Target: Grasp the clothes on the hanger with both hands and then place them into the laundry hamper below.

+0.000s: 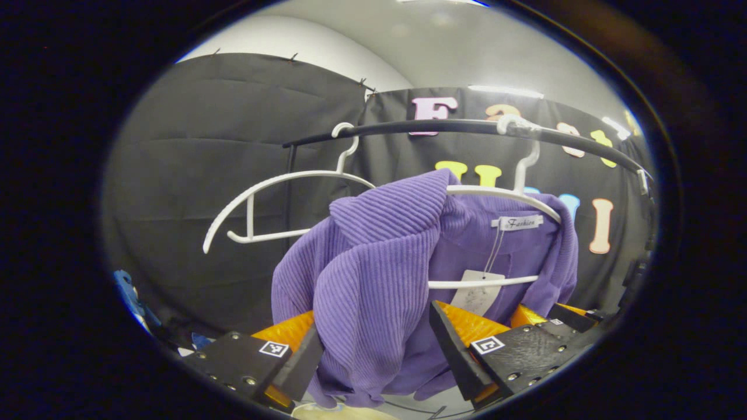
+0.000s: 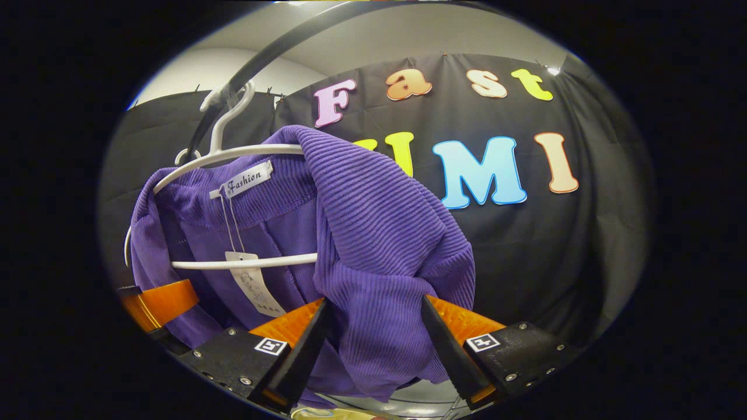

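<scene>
I'm grasping: both grippers, left (image 1: pixel 373 344) and right (image 2: pixel 373 338), are holding their fingers spread around folds of the purple ribbed sweater (image 1: pixel 373 262), which is hanging on the white hanger (image 2: pixel 245 261). Next, I judge, pinch and lift free.

Bright lights shine down from the ceiling (image 1: pixel 443 35). Both pictures are sharp in the middle, but bend round at the edges.

ribbed knit sweater (image 1: pixel 373 274), plastic hanger (image 1: pixel 496 195)
</scene>
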A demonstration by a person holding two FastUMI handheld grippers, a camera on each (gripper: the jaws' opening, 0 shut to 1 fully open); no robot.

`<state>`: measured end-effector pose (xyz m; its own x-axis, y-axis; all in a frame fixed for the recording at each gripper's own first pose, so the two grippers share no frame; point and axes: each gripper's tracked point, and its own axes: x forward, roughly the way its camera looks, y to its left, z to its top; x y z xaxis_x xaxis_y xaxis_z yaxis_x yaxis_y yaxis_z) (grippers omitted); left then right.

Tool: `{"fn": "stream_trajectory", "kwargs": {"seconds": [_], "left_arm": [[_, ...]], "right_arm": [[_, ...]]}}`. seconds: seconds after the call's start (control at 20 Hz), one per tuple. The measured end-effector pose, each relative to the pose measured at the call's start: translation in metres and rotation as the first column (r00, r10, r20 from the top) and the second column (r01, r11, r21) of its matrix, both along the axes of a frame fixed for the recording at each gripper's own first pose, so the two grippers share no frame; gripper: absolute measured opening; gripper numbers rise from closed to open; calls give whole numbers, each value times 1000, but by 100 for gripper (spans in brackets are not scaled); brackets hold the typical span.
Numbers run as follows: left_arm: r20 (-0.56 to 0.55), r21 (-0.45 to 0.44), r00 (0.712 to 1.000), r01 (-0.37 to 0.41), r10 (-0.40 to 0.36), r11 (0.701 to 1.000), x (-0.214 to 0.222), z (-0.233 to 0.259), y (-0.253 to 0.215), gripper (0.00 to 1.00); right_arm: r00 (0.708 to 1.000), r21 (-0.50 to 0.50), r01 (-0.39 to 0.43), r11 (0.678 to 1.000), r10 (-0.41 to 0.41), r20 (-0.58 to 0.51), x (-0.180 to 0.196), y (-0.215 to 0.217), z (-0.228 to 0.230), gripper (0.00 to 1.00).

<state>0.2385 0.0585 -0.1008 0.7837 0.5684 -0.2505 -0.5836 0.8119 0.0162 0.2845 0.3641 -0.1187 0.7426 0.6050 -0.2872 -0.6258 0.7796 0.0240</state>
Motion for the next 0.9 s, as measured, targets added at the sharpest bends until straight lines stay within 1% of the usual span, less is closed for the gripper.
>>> {"fn": "stream_trajectory", "kwargs": {"seconds": [0.1,0.15,0.2,0.25,0.3,0.35,0.4,0.45,0.5,0.55,0.6,0.65,0.7,0.75,0.8,0.85,0.9], "left_arm": [[-5,8,1000,-17,17,1000,0,-1,3,96],[5,1,1000,-26,26,1000,-2,-1,3,100],[22,-13,999,-41,41,999,-6,2,6,88],[41,-35,998,-35,36,999,-6,3,5,76],[60,-59,998,-9,12,998,0,2,2,64],[65,-59,998,-3,7,998,0,3,3,58],[63,-38,997,-40,43,998,-6,4,14,40],[79,-26,996,-43,45,999,-9,9,19,22],[99,-29,995,-15,17,999,-11,11,15,17],[124,-42,992,41,-36,998,-9,15,7,13],[146,-48,986,88,-80,995,-10,16,4,8],[152,-45,982,116,-108,992,-13,18,3,8],[157,-39,978,142,-135,989,-16,18,0,15],[160,-35,975,163,-156,986,-17,20,0,14],[162,-35,973,170,-162,985,-16,22,2,8],[157,-39,974,172,-164,984,-18,22,3,7],[143,-48,976,170,-162,984,-18,18,5,7]], "right_arm": [[999,-15,6,1000,-5,43,6,-3,0,95],[999,-10,7,1000,-6,54,8,-3,0,94],[999,3,11,1000,-11,53,9,-5,0,93],[999,12,19,1000,-20,43,12,-5,-3,91],[999,22,26,999,-27,32,17,-6,-3,82],[999,34,26,999,-27,20,24,-6,-2,73],[1000,54,13,998,-13,5,25,-6,0,57],[1000,72,-8,997,8,-10,22,-3,0,49],[1000,78,-15,997,17,-19,21,-3,1,36],[1000,83,-18,996,19,-17,19,-3,1,28],[1000,85,-23,996,24,-12,17,-5,1,12],[999,85,-43,995,43,-7,11,-5,3,9],[998,89,-56,994,56,-5,9,-6,4,6],[997,101,-78,992,80,-14,4,-6,6,4],[995,97,-95,991,98,-28,3,-6,5,0],[994,88,-103,991,106,-28,5,-8,5,0],[995,82,-95,992,96,-15,10,-11,8,0]]}}
